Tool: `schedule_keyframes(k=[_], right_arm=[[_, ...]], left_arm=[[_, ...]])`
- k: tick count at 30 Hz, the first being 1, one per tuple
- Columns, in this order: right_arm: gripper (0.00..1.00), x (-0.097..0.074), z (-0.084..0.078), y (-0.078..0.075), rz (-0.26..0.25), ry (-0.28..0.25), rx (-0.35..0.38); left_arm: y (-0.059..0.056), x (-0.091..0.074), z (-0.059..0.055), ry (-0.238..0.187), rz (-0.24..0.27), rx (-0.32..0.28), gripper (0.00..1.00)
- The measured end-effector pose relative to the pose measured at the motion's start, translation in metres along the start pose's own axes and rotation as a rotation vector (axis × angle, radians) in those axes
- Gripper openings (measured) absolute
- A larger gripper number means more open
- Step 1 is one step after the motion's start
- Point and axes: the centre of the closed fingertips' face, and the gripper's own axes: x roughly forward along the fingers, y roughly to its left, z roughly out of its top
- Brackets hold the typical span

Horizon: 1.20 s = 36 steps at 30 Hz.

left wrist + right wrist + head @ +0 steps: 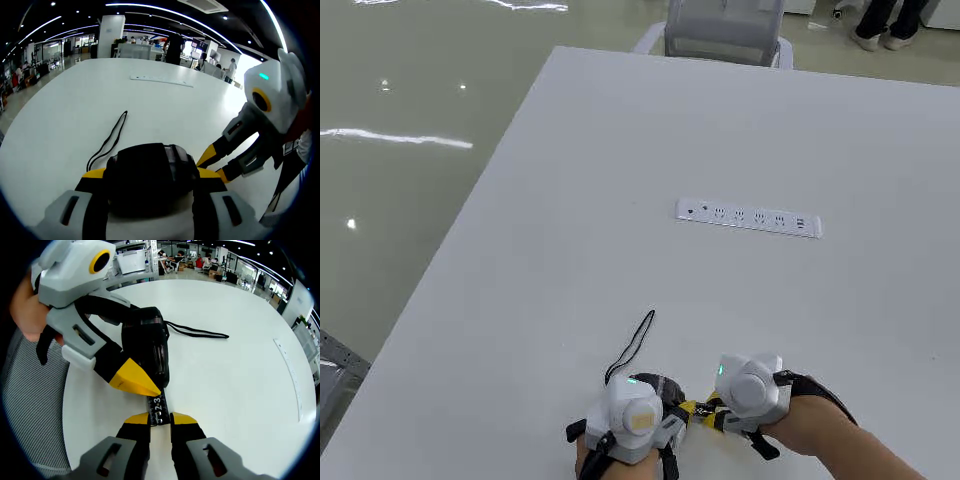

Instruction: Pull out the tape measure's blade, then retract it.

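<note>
Left tool (pixel 150 175) clamped wide, right tool (pixel 160 418) pinched nearly shut, facing each other, nearly touching.

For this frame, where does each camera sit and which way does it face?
Head view: on the person's head, looking down across the table at the tape measure; the right hand shows.
Left gripper view: on the left gripper, looking along its jaws over the tape measure toward the power strip; the right gripper shows.
Right gripper view: on the right gripper, facing the left gripper; jaws pinch the blade; the left hand shows.
Shared: each gripper view shows the other gripper and the strap.
</note>
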Motion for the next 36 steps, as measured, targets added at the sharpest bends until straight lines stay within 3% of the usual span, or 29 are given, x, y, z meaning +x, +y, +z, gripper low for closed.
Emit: schedule_keyframes(k=[36], right_arm=[[0.14,0.010,0.017,0.002,0.003,-0.038,-0.006]], left_arm=[[0.000,0.000,0.000,-0.004,-0.007,-0.003,0.65]])
